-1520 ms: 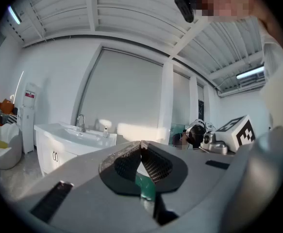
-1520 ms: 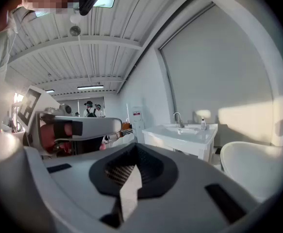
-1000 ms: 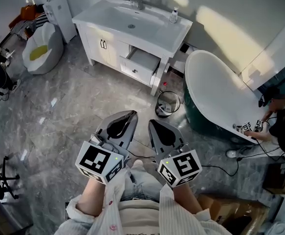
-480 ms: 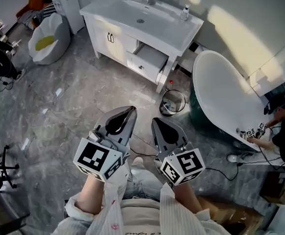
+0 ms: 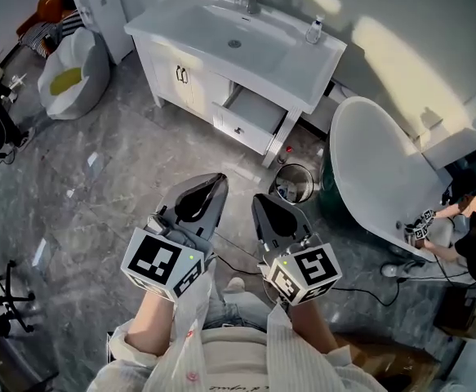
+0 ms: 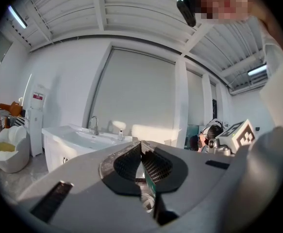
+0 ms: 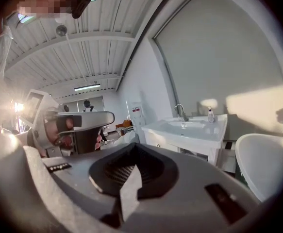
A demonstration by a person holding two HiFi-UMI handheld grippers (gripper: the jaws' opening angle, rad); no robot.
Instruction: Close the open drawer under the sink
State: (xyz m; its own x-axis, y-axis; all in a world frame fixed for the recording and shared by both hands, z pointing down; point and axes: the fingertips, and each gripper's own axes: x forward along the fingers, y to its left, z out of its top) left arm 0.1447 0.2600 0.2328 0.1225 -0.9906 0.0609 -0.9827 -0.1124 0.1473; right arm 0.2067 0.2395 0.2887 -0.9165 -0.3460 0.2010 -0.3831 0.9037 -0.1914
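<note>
The white vanity (image 5: 180, 76) with its sink (image 5: 236, 31) stands at the top of the head view. Under the basin's right half, one drawer (image 5: 254, 119) is pulled out, its white inside showing. My left gripper (image 5: 218, 181) and right gripper (image 5: 259, 201) hover side by side over the grey floor, well short of the drawer, and point toward it. Both are shut with nothing between the jaws. In the left gripper view the left gripper (image 6: 140, 144) has the vanity (image 6: 75, 142) far off to its left. In the right gripper view the right gripper (image 7: 131, 149) has the vanity (image 7: 185, 132) to its right.
A round waste bin (image 5: 293, 184) sits on the floor just right of the drawer. A white bathtub (image 5: 376, 170) fills the right side, with a person (image 5: 470, 219) crouched beyond it. A beanbag (image 5: 66, 68) lies at left. A black cable (image 5: 233, 247) runs across the floor.
The vanity and drawer now look larger and nearer, so I have come closer. Both grippers keep the same pose in front of me and stay shut.
</note>
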